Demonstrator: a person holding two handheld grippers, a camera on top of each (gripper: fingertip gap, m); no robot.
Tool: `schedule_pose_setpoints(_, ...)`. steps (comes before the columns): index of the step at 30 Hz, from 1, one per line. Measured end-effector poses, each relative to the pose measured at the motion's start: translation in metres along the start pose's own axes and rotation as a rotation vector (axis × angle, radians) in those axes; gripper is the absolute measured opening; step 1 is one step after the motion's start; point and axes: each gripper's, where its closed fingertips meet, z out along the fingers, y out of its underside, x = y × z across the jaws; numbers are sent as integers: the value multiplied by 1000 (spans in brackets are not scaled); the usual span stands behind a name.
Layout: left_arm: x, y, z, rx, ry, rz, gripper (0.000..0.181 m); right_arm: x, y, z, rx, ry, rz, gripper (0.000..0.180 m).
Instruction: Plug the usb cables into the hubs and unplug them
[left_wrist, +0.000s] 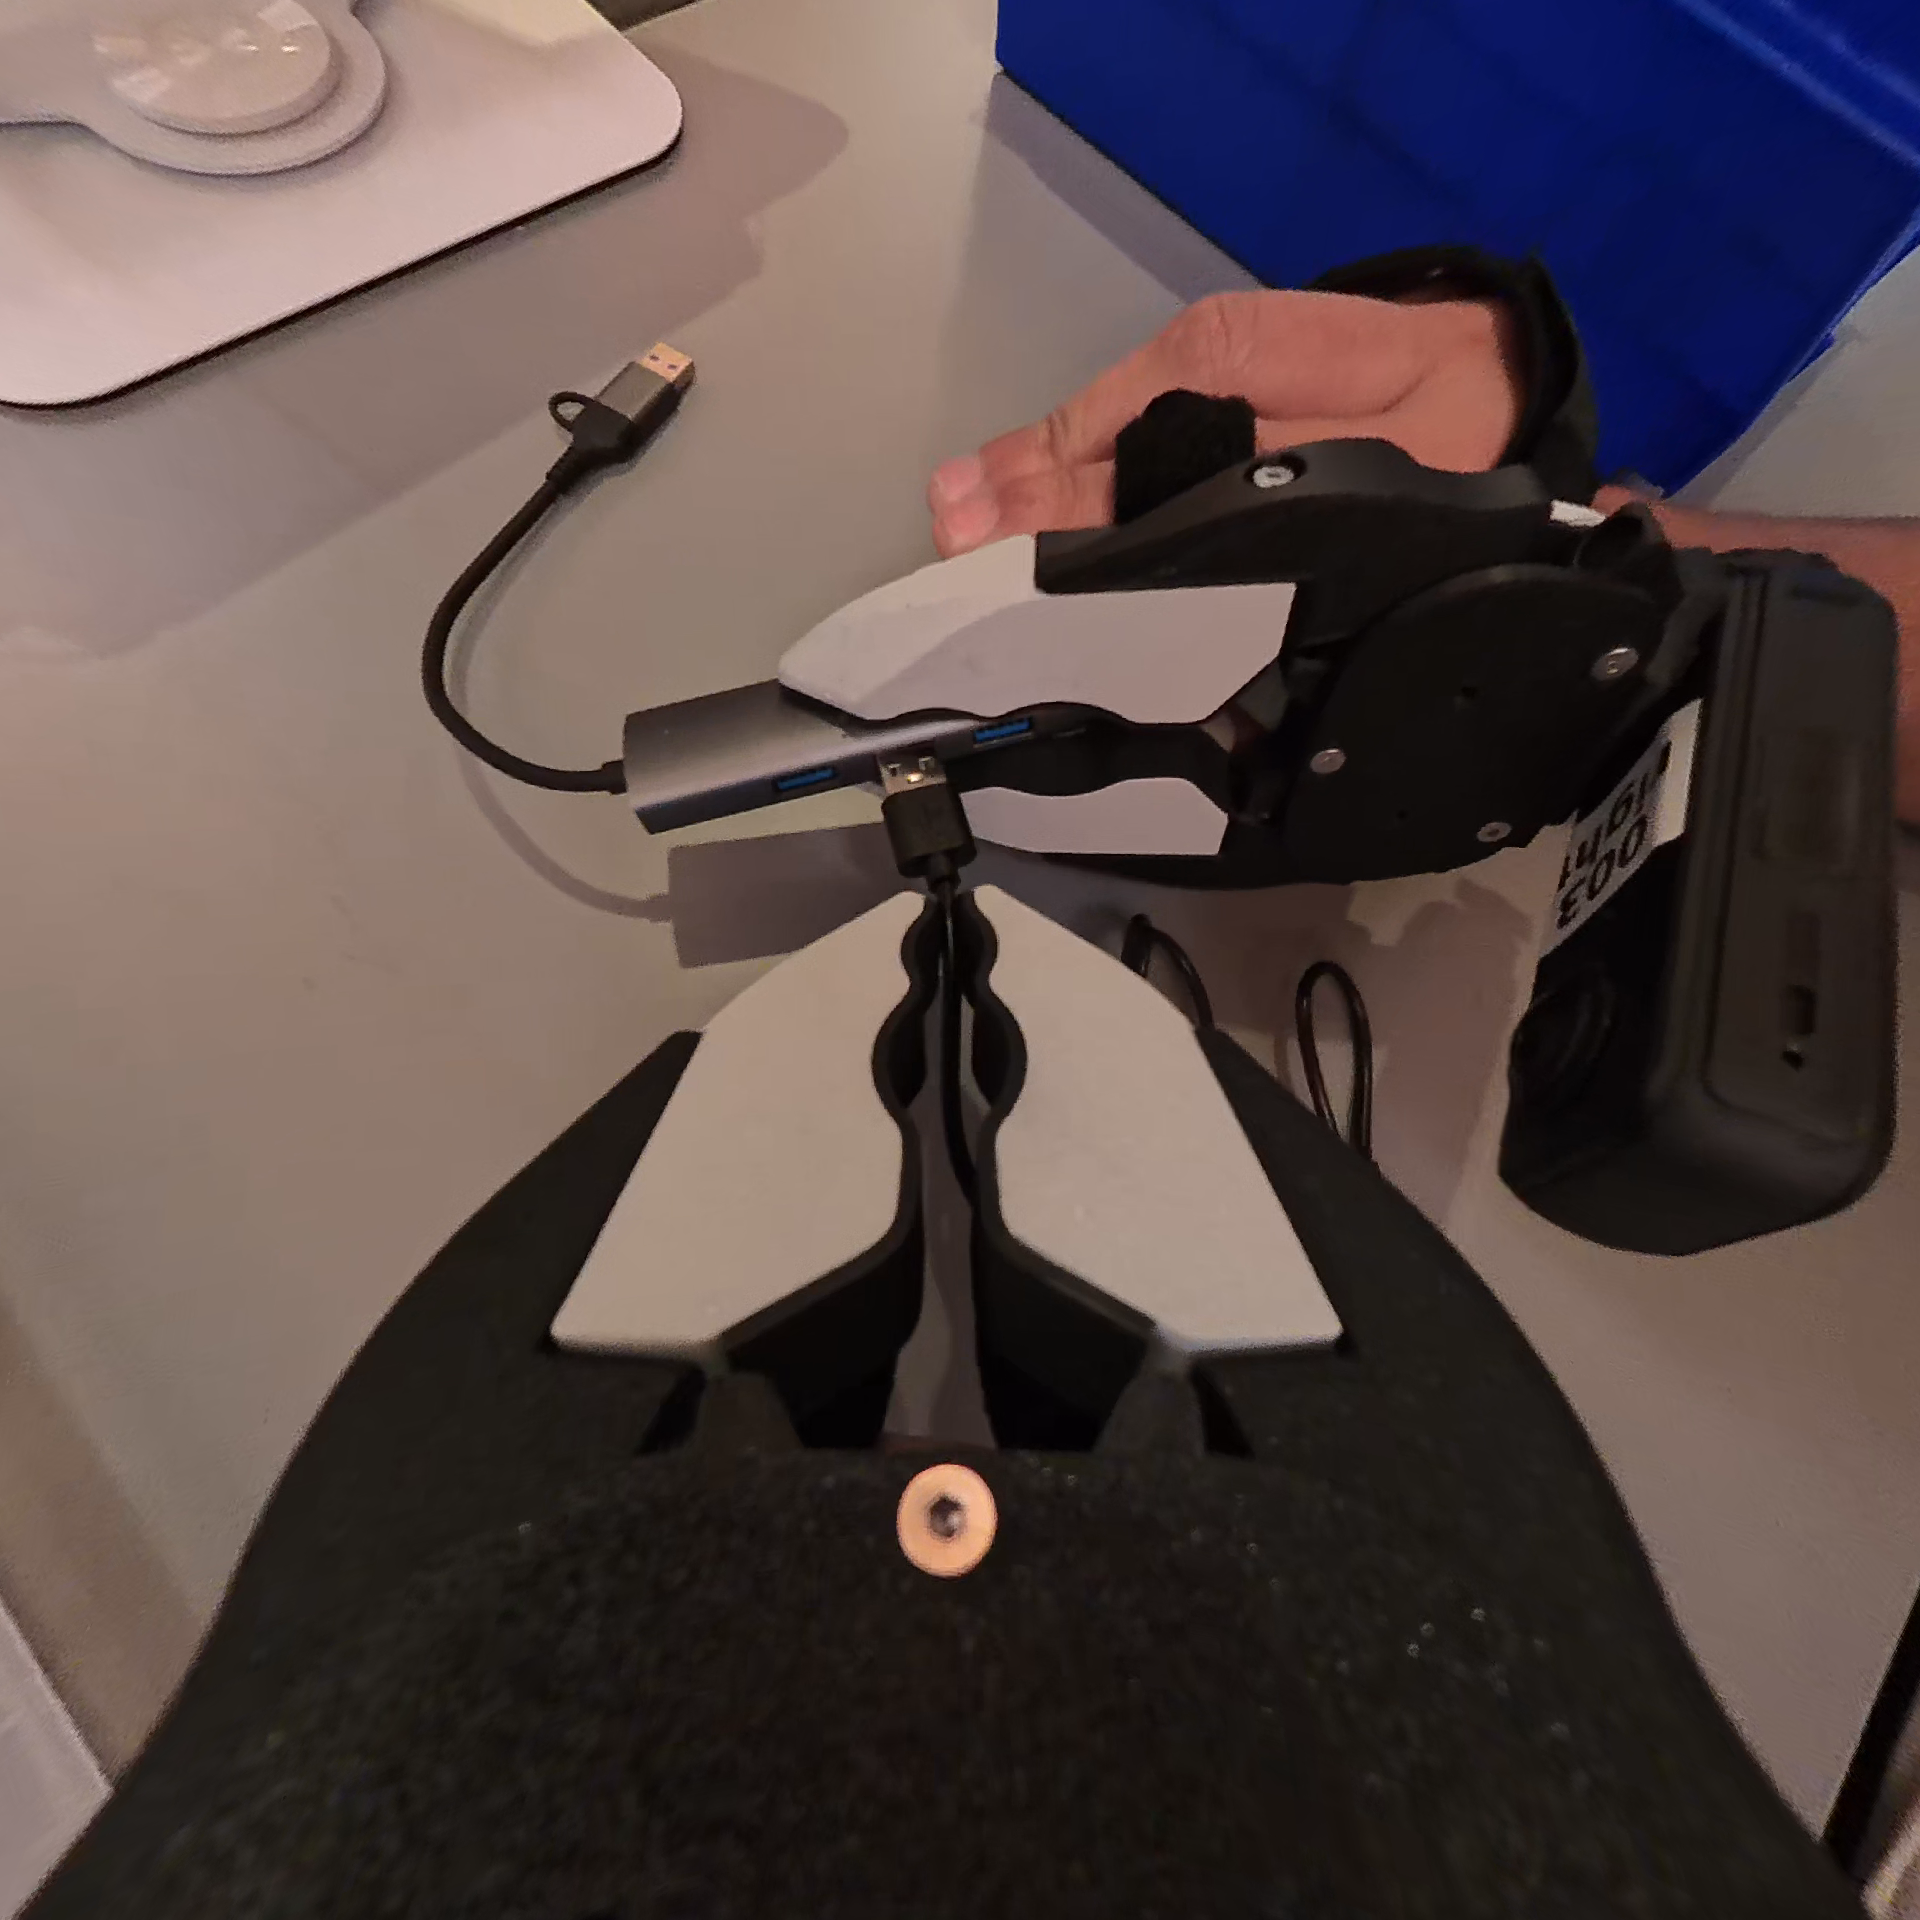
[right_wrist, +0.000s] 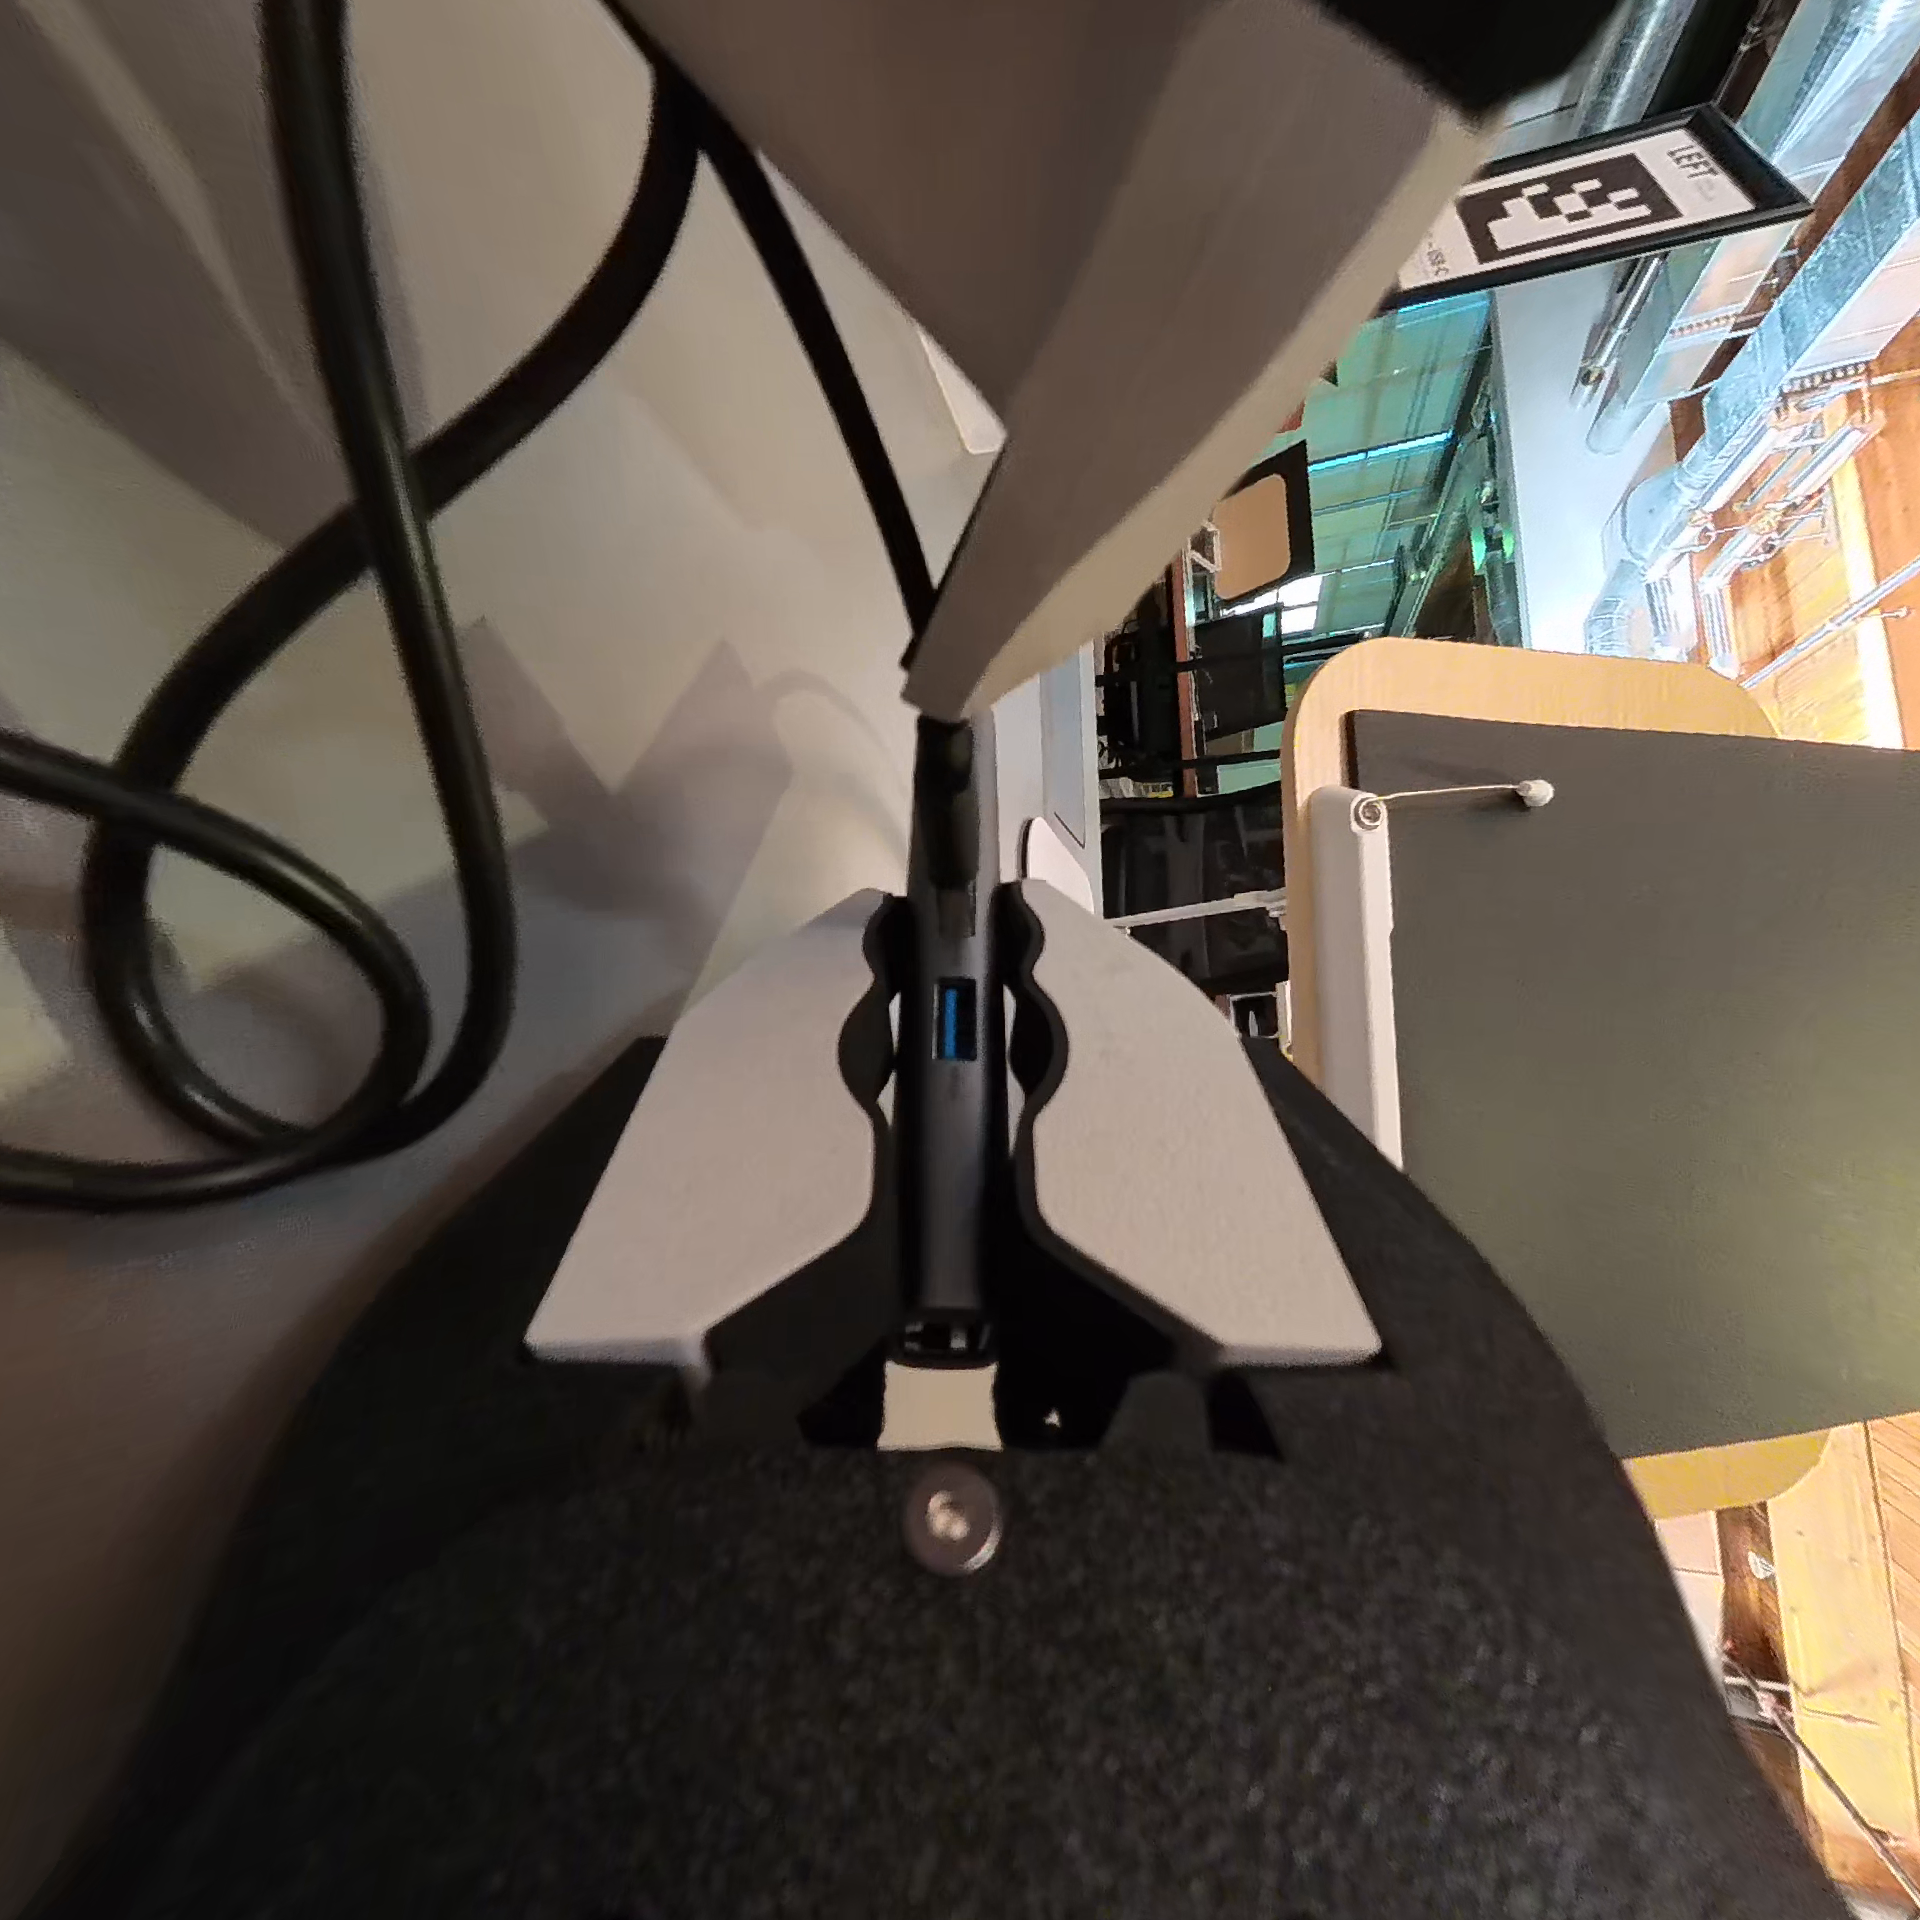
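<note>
A grey USB hub (left_wrist: 727, 769) with blue ports is held a little above the table, its short black lead ending in a loose plug (left_wrist: 639, 400). My right gripper (left_wrist: 831, 748) is shut on the hub from the right; in the right wrist view the hub (right_wrist: 951, 1091) stands edge-on between its fingers (right_wrist: 727, 1122). My left gripper (left_wrist: 945, 914) is shut on the black USB cable (left_wrist: 948, 1039) just behind its plug (left_wrist: 925, 821). The plug's metal tip sits at the hub's side, between two blue ports, its tip still showing.
A blue bin (left_wrist: 1507, 156) stands at the back right. A white pad with a round disc (left_wrist: 260, 156) lies at the back left. Black cable loops (right_wrist: 260, 831) lie on the grey table (left_wrist: 208, 935). A hand (left_wrist: 1195, 416) holds the right gripper.
</note>
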Motion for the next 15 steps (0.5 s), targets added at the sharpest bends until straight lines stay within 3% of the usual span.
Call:
schedule_pose_setpoints(1,1,-1,0,6,4,2,2,1,0,-1,5,2,6,18)
schedule_pose_setpoints(5,-5,0,-9,-4,-42,33,2,2,-3,-2,47,-10,59,18)
schedule_pose_setpoints(8,-25,-1,-38,-29,-219,168,2,3,3,-1,39,-15,91,18)
schedule_pose_setpoints(13,-54,-6,-103,-172,-783,761,2,10,7,0,53,-15,206,18)
schedule_pose_setpoints(15,-44,-4,-111,-246,-958,1031,2,10,7,0,55,-20,215,18)
